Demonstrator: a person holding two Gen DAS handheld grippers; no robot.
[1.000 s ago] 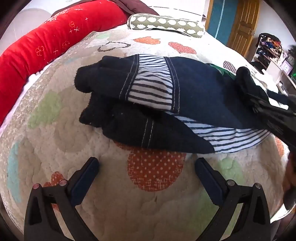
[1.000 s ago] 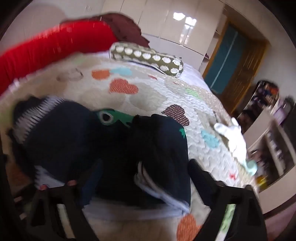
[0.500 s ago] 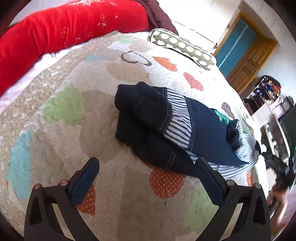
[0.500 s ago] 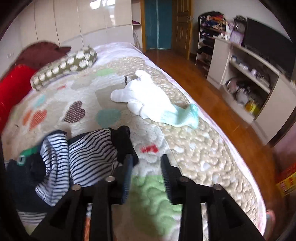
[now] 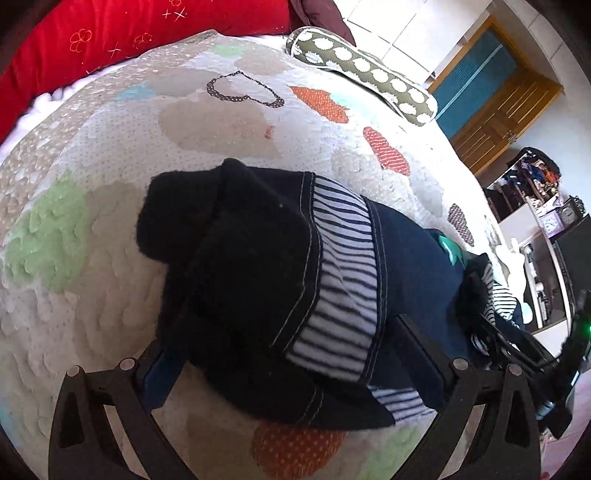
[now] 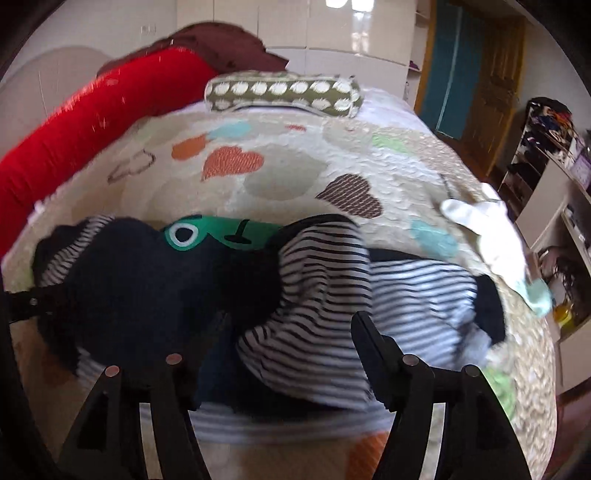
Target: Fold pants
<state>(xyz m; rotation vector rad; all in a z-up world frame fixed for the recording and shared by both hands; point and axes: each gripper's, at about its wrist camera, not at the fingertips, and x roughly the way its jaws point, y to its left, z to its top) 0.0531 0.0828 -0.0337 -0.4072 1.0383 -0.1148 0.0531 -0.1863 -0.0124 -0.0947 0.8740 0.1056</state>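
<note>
Dark navy pants with black-and-white striped panels lie bunched on the patterned quilt. In the left wrist view my left gripper is open with its fingers either side of the near folded edge of the pants. In the right wrist view the pants show a green patch and a striped part. My right gripper is open, its fingers straddling the striped cloth. The right gripper's tool shows at the left view's right edge.
A long red cushion and a green spotted bolster lie at the head of the bed. A white garment lies at the bed's right side. Shelves and a wooden door stand beyond.
Both grippers have moved in onto the pants. The right gripper was nearly closed over the quilt half a second ago and now stands open around the striped cloth.
</note>
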